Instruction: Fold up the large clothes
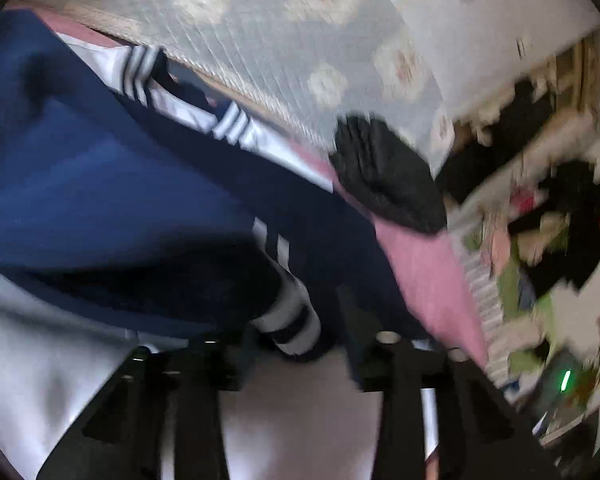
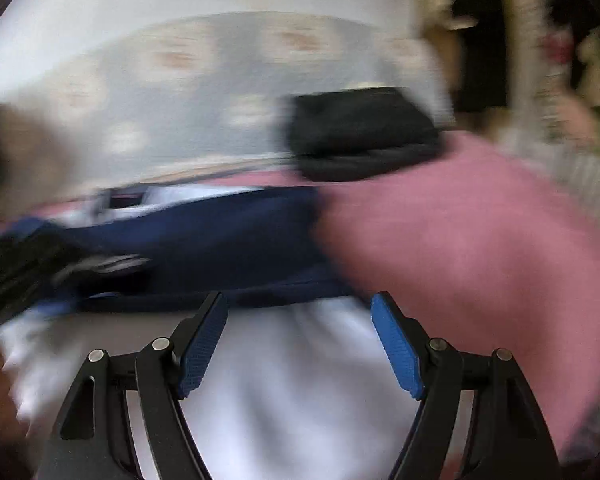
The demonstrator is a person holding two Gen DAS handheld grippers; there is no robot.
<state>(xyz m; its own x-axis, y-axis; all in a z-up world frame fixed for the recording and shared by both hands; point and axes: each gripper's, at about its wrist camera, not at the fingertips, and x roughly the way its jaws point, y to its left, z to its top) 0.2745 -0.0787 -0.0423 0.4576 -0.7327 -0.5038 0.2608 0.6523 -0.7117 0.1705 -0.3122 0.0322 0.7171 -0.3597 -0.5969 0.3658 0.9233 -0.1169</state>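
Left wrist view: the left gripper stands with its jaws apart; a striped cuff of the navy and white garment hangs between the fingers (a grip I cannot tell, blurred).
Garment place: on the pink bed cover, beside a black folded cloth.
Right wrist view: the right gripper is wide, nothing between its blue pads, above the garment's white part.

1. The navy and white garment runs off the left wrist view's left edge, smeared by motion.
2. Its striped cuff hides part of the left gripper.
3. Shelf clutter is too blurred to identify.
4. The black bundle is smeared.
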